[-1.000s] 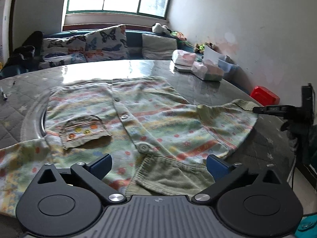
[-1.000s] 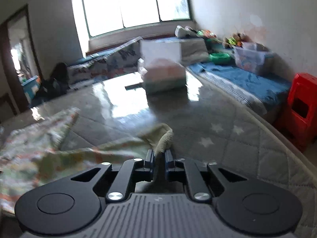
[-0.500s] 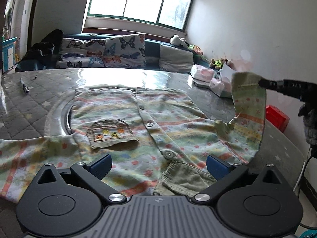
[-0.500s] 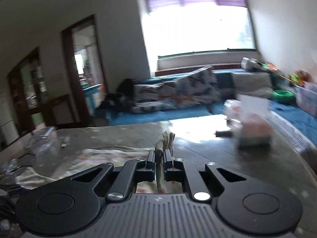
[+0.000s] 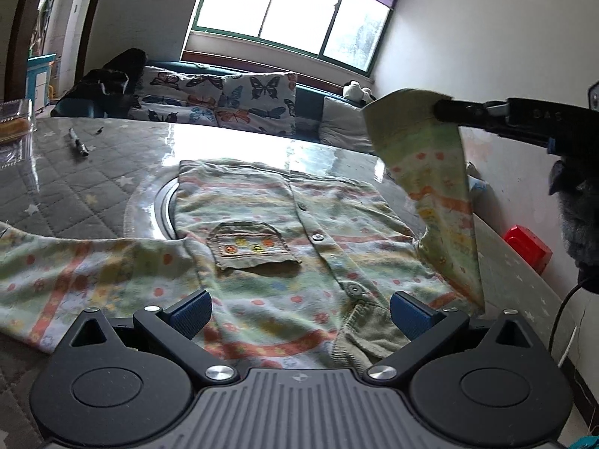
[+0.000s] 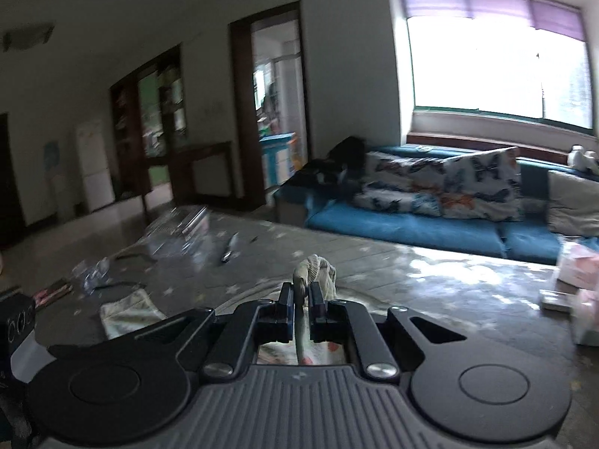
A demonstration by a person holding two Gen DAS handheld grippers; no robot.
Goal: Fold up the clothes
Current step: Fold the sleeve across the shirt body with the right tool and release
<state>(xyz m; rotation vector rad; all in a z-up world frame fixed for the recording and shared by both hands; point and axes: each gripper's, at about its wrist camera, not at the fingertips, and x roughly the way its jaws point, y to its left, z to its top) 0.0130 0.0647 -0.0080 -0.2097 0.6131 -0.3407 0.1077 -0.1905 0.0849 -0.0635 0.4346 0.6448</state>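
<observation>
— While the table (image 5: 93, 187) fills most of both views, what lies on it?

— A striped, dotted cardigan (image 5: 262, 232) spread flat, buttons up, its collar end nearest the left gripper (image 5: 299, 312). One sleeve (image 5: 430, 187) is lifted off the table, held up at the cuff.

— Held by which tool?

— By the right gripper (image 6: 300, 301); its fingers are pinched tight on the cuff, cloth poking out between them.

— And the left one?

— Its blue pads (image 5: 191, 312) stand wide apart above the cardigan's near edge, gripping nothing.

— Anything smaller?

— A patch pocket (image 5: 254, 245) on the chest, and a pen (image 5: 78, 146) lying apart on the quilted cover.
</observation>
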